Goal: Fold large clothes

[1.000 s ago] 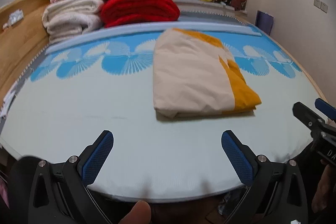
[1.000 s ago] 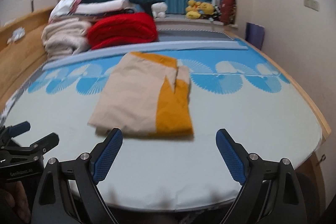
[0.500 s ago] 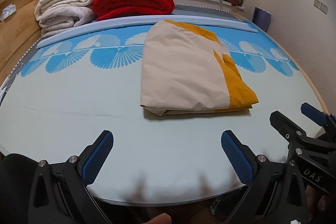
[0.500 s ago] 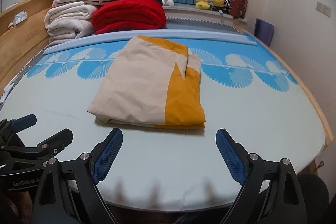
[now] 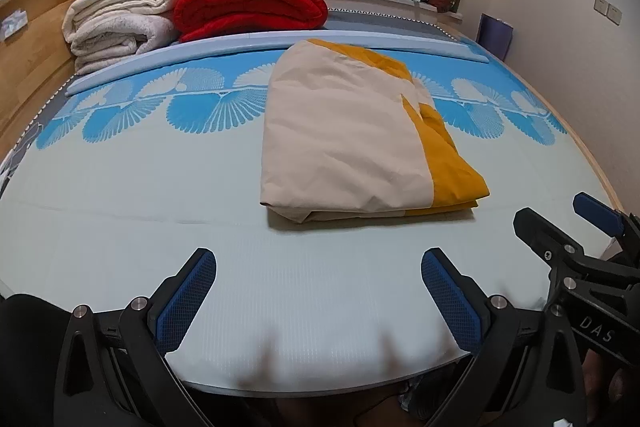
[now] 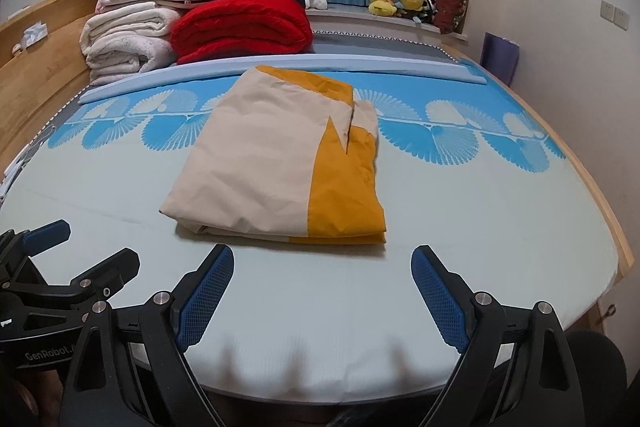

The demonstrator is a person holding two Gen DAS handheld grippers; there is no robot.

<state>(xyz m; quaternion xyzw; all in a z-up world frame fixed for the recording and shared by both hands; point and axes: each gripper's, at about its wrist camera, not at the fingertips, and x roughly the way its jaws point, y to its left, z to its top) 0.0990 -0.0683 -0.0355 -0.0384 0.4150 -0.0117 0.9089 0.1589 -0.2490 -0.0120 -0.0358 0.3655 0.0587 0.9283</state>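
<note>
On the bed, out past both grippers, lies the folded cloth, a cream and mustard-yellow bundle resting flat on the pale sheet with its near folded edge facing the cameras. In the left wrist view the left gripper sits short of that edge, slightly left of the cloth's middle, and touches nothing. Its blue-padded fingers are spread wide, with only sheet between them. In the right wrist view the right gripper hangs just short of the cloth, its jaws equally wide apart and holding nothing; the bundle's near edge spans roughly the gap between them. Beyond the cloth, at the bed's far left, a red blanket sits beside stacked white bedding.
</note>
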